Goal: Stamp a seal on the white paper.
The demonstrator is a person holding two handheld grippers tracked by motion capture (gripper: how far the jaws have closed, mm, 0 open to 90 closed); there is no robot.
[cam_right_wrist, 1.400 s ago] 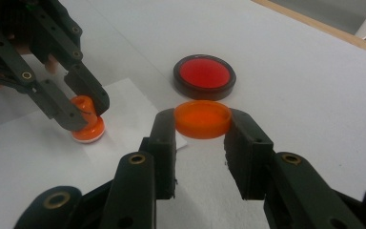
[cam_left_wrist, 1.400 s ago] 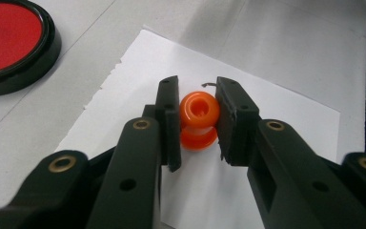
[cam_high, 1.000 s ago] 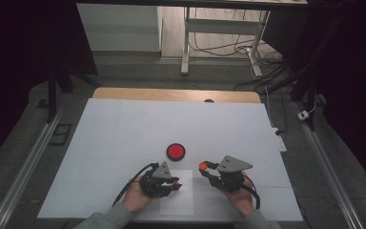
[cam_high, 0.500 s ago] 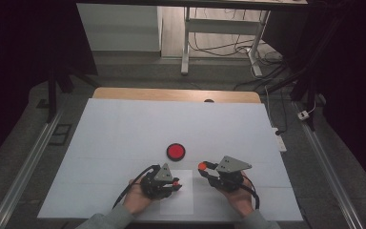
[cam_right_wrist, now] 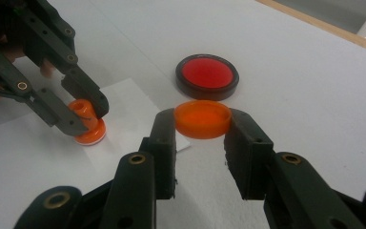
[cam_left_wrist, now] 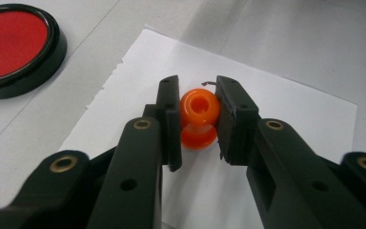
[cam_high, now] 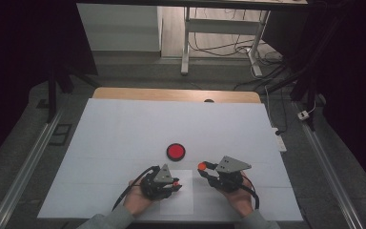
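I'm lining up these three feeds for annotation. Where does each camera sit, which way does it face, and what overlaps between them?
High view: above the person's side, looking forward and down on the white table; forearms and both hands enter from below.
Left gripper view: rides the left gripper, looking along its black jaws shut on a small orange spool-shaped piece standing on a white paper sheet.
Right gripper view: rides the right gripper, whose jaws hold a shallow orange plastic cap; the other hand's fingers show upper left.
Shared: all three show the round red black-rimmed disc.

High view from above the near edge, facing forward and down over the whole bench (cam_high: 124, 124), both gripper views close and low along their jaws, all three sharing the red disc (cam_high: 176, 151) (cam_left_wrist: 14, 45) (cam_right_wrist: 207, 73) and paper sheet (cam_high: 177, 200) (cam_left_wrist: 276, 124) (cam_right_wrist: 28, 143).
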